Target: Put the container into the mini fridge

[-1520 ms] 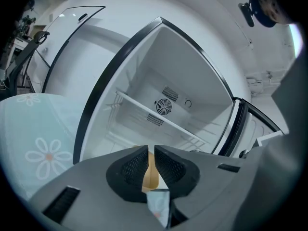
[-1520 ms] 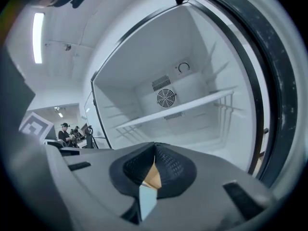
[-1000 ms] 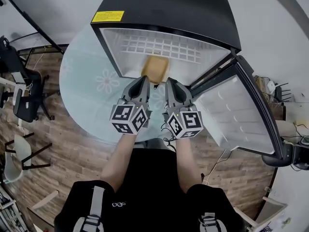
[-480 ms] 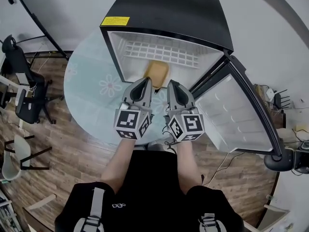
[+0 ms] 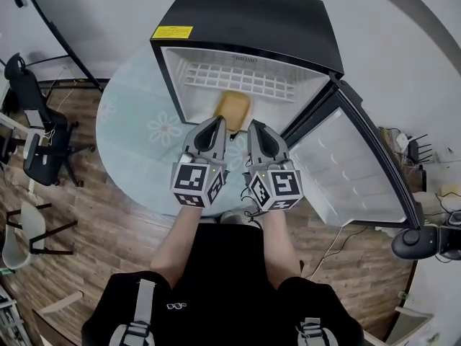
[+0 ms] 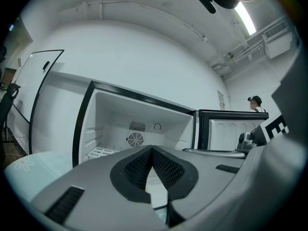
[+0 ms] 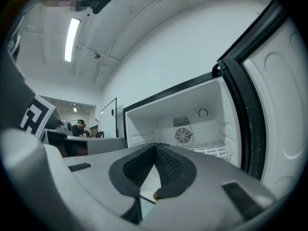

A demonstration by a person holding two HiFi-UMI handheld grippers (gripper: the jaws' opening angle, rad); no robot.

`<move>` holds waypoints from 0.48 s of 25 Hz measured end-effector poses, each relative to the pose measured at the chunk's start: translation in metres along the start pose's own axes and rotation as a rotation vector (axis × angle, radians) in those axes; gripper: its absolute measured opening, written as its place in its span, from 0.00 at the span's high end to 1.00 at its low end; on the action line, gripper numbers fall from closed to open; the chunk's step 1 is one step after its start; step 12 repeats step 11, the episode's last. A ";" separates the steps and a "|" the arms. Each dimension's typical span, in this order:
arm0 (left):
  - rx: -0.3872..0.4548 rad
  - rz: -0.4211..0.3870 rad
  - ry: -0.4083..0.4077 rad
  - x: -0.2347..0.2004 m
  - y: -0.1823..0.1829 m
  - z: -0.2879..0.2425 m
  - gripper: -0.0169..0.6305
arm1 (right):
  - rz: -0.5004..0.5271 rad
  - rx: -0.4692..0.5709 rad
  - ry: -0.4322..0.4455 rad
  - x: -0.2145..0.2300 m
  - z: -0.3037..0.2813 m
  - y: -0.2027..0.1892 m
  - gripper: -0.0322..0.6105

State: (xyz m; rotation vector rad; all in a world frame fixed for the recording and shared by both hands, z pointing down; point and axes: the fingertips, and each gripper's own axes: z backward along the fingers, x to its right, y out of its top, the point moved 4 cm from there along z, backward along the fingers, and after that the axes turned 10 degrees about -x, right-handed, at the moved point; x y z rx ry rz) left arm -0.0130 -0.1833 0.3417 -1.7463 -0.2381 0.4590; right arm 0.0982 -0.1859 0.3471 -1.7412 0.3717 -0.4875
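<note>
The black mini fridge stands open on a round glass table, its white inside and wire shelf showing. A flat tan container hangs level at the fridge's mouth, just below the shelf. My left gripper is shut on its near left edge and my right gripper on its near right edge. In the left gripper view the left gripper has its jaws closed in front of the fridge cavity. The right gripper is closed too, with a thin strip of the container under its pads.
The fridge door swings wide to the right, close beside my right gripper. Office chairs stand on the wood floor at the left. Cables and a black device lie at the right. A person stands far off.
Both grippers have lifted the container a little and brought it nearer the fridge opening. Over the last half second they have stayed almost still.
</note>
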 end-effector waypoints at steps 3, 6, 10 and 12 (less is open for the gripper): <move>-0.011 0.013 0.001 -0.001 -0.003 0.000 0.98 | -0.006 -0.009 0.004 -0.001 -0.002 -0.003 0.94; -0.018 0.020 0.007 -0.004 -0.006 -0.001 0.98 | -0.007 -0.014 0.009 -0.002 -0.004 -0.005 0.94; -0.024 0.024 0.011 -0.008 -0.009 -0.002 0.98 | -0.006 -0.018 0.012 -0.004 -0.008 -0.007 0.94; -0.025 0.025 0.012 -0.008 -0.010 -0.002 0.98 | -0.005 -0.019 0.013 -0.004 -0.009 -0.007 0.94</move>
